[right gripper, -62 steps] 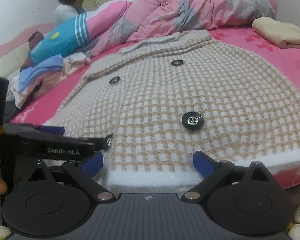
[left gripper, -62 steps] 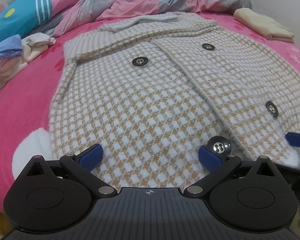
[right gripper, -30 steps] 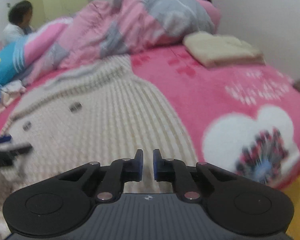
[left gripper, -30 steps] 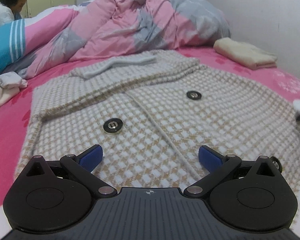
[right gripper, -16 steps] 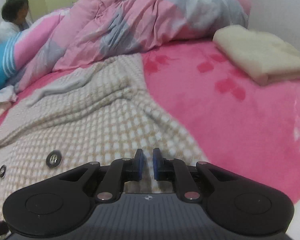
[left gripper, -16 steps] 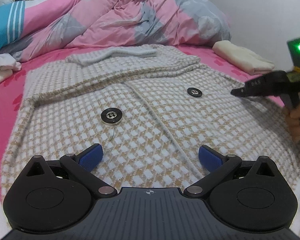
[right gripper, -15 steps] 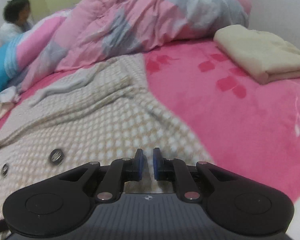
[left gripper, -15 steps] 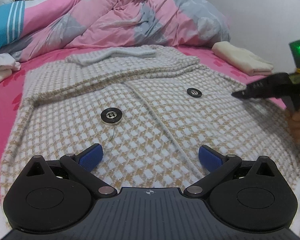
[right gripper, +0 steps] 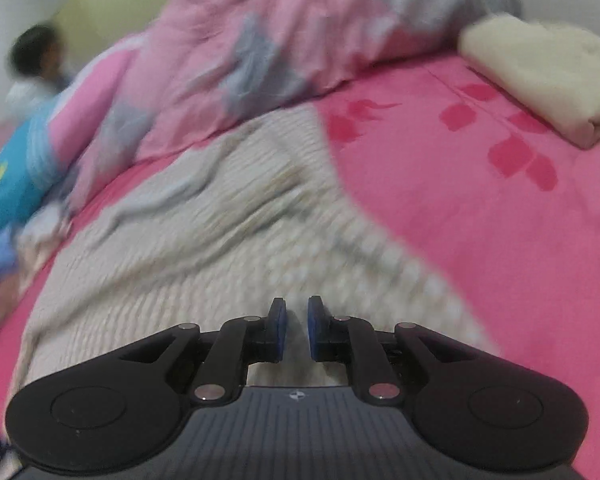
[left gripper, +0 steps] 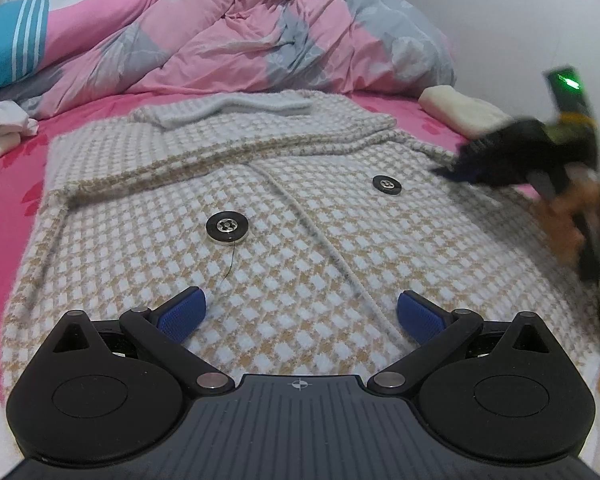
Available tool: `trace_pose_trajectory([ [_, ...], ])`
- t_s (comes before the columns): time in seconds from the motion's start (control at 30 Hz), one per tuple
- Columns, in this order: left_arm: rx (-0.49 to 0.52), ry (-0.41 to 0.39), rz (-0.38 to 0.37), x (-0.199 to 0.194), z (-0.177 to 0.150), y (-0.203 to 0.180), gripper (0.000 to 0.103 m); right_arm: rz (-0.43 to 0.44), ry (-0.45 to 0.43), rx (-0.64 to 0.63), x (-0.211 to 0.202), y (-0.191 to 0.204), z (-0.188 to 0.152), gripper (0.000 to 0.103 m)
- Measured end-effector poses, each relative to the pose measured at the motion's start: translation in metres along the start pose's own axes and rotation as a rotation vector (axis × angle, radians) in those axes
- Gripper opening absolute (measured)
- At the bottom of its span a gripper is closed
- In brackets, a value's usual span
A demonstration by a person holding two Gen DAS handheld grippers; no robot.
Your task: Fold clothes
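A checked knit cardigan [left gripper: 284, 216] lies spread flat, buttoned, on a pink bed [right gripper: 480, 216], its sleeves folded across the chest below a heaped duvet [left gripper: 260, 36]. The left gripper [left gripper: 300, 312] hovers over the lower front, jaws wide and released. The right gripper [right gripper: 294, 330] sits at the garment's right edge, jaws nearly clenched; motion blur leaves unclear whether they pinch fabric. The thick, soft knit will likely drape and sag, so hem and shoulder edges look the best hold.
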State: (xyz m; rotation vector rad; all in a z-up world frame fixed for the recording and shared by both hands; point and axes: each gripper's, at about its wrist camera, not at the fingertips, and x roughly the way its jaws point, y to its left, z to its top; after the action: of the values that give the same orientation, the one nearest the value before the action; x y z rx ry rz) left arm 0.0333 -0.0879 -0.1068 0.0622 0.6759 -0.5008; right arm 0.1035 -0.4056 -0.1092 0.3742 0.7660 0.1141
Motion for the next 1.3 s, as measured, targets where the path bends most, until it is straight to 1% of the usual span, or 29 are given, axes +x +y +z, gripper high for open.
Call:
trace_pose_trajectory([
  [0.07, 0.001, -0.001, -0.003, 0.0, 0.0, 0.0, 0.103, 0.022, 0.0, -0.017, -0.023, 0.006, -0.021, 0.012],
  [0.1, 0.002, -0.002, -0.004, 0.0, 0.0, 0.001, 0.103, 0.033, 0.001, -0.025, -0.036, 0.009, -0.032, 0.015],
  [0.13, 0.003, -0.002, -0.006, 0.0, -0.001, 0.001, 0.103, 0.039, 0.006, -0.035, -0.046, 0.012, -0.039, 0.015],
  [0.2, 0.002, -0.003, -0.005, 0.001, -0.001, 0.001, 0.103, 0.04, 0.027, -0.057, -0.06, 0.017, -0.042, 0.015],
  [0.27, -0.003, 0.003, 0.002, 0.0, 0.0, 0.0, 0.103, 0.007, 0.007, -0.085, -0.068, 0.02, -0.041, 0.015],
  [0.33, -0.011, 0.014, 0.004, -0.002, 0.001, 0.0, 0.103, -0.015, -0.017, -0.077, -0.068, 0.017, -0.036, 0.015],
  [0.4, -0.019, 0.024, 0.007, -0.005, 0.001, 0.001, 0.103, -0.018, 0.002, -0.044, -0.065, 0.012, -0.039, 0.015],
  [0.47, -0.011, 0.03, 0.009, -0.01, -0.002, 0.002, 0.103, -0.034, 0.029, -0.055, -0.065, 0.013, -0.054, 0.015],
  [0.53, -0.004, 0.036, 0.011, -0.015, -0.006, 0.003, 0.103, -0.047, 0.022, -0.099, -0.079, 0.019, -0.075, 0.015],
  [0.63, 0.012, 0.044, 0.016, -0.021, -0.011, 0.003, 0.103, -0.007, 0.058, -0.062, -0.105, 0.017, -0.097, 0.015],
  [0.7, 0.028, 0.046, 0.02, -0.023, -0.013, 0.003, 0.103, 0.012, 0.079, -0.055, -0.119, 0.016, -0.1, 0.015],
  [0.73, 0.035, 0.048, 0.022, -0.025, -0.014, 0.002, 0.103, 0.001, 0.074, -0.065, -0.123, 0.016, -0.097, 0.015],
  [0.8, 0.049, 0.051, 0.027, -0.027, -0.016, 0.001, 0.103, -0.051, 0.015, -0.085, -0.132, 0.016, -0.085, 0.016],
  [0.9, 0.05, 0.053, 0.033, -0.029, -0.019, 0.001, 0.103, -0.104, -0.058, -0.061, -0.129, 0.004, -0.071, 0.016],
  [0.93, 0.051, 0.053, 0.034, -0.03, -0.02, 0.001, 0.103, -0.122, -0.053, -0.046, -0.125, -0.003, -0.073, 0.016],
  [1.0, 0.055, 0.054, 0.037, -0.032, -0.022, 0.001, 0.103, -0.131, -0.025, -0.005, -0.12, -0.018, -0.084, 0.015],
  [1.03, 0.062, 0.057, 0.033, -0.035, -0.025, 0.001, 0.103, -0.124, -0.027, 0.014, -0.122, -0.024, -0.092, 0.015],
  [1.07, 0.07, 0.06, 0.03, -0.039, -0.028, 0.002, 0.103, -0.114, -0.034, 0.032, -0.13, -0.027, -0.1, 0.015],
  [1.17, 0.091, 0.07, 0.02, -0.051, -0.037, 0.003, 0.103, -0.122, -0.009, 0.086, -0.156, -0.03, -0.122, 0.015],
  [1.3, 0.12, 0.082, 0.007, -0.066, -0.049, 0.004, 0.103, -0.103, -0.034, 0.093, -0.186, -0.017, -0.131, 0.016],
])
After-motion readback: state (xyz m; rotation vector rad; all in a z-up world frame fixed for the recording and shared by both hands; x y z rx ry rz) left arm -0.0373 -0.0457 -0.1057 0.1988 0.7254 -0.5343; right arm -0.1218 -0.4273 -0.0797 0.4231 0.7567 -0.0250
